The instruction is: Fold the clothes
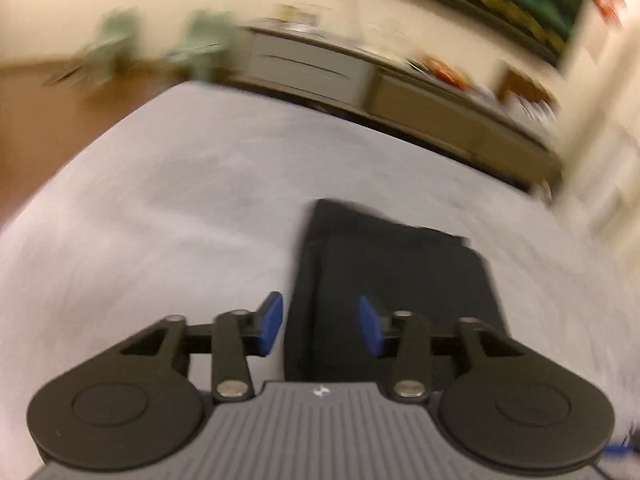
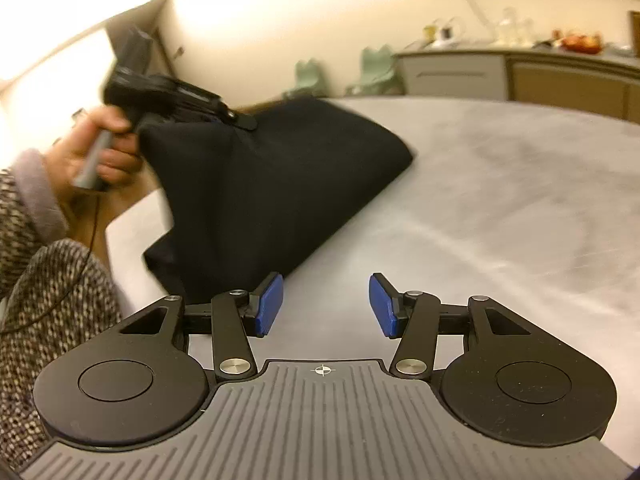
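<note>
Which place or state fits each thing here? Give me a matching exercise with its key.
Things:
1. folded black garment
2. right gripper
3. pale green chairs
4. grey bed sheet

Places or states:
A. by the far wall
B. open, nothing between its blue pads
C. spread flat under everything
D. lying at the sheet's left side

Pairs: 1-D, 2-B, 3-A, 4-C

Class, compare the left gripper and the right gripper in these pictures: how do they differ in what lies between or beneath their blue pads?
The left gripper hangs over the folded black garment; the right gripper has bare grey bed sheet beneath its gap. The left wrist view is motion-blurred; the right wrist view is mostly sharp. Both stand open with blue pads, gripping nothing.
</note>
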`<state>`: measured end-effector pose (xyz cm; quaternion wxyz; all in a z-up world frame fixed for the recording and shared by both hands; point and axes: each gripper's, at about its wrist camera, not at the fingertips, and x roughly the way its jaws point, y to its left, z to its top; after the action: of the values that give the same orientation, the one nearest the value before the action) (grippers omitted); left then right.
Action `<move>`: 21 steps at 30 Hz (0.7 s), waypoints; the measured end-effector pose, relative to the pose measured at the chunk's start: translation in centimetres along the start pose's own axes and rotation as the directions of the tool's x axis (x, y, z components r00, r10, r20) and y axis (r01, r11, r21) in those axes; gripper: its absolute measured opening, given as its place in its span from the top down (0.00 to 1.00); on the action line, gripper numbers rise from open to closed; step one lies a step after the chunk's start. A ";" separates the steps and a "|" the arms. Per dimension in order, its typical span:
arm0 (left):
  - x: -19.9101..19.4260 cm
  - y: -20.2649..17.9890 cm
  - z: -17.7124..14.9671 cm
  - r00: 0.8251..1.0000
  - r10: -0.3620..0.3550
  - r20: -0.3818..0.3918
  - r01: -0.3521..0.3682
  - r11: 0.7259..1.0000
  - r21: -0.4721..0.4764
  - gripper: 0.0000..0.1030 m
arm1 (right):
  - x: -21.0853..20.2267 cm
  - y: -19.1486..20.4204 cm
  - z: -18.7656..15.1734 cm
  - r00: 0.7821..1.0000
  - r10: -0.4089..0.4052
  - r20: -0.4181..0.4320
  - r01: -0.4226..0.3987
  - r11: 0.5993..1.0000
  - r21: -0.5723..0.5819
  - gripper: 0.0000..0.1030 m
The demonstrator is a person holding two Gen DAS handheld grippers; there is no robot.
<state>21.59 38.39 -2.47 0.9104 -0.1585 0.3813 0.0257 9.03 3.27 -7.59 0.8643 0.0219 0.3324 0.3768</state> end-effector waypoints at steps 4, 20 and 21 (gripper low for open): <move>-0.2 1.9 -3.7 1.000 0.017 -0.022 -0.019 0.994 -0.105 0.46 | 3.2 3.4 -0.3 0.999 0.027 -0.043 -0.030 0.998 -0.056 0.49; -2.3 -13.7 -12.7 0.882 -0.444 -0.159 0.462 0.881 0.100 0.58 | 0.3 -6.0 2.4 0.718 -0.696 -0.019 0.683 0.709 -0.176 0.42; -2.3 -12.8 -12.2 0.883 -0.447 -0.142 0.459 0.886 0.063 0.58 | -1.4 -6.6 2.6 0.728 -0.685 -0.012 0.680 0.725 -0.103 0.41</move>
<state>13.73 22.64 -5.50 0.8722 -0.2012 0.3902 -0.2156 14.07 -1.85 -6.67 0.9338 -0.1509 0.3208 0.0479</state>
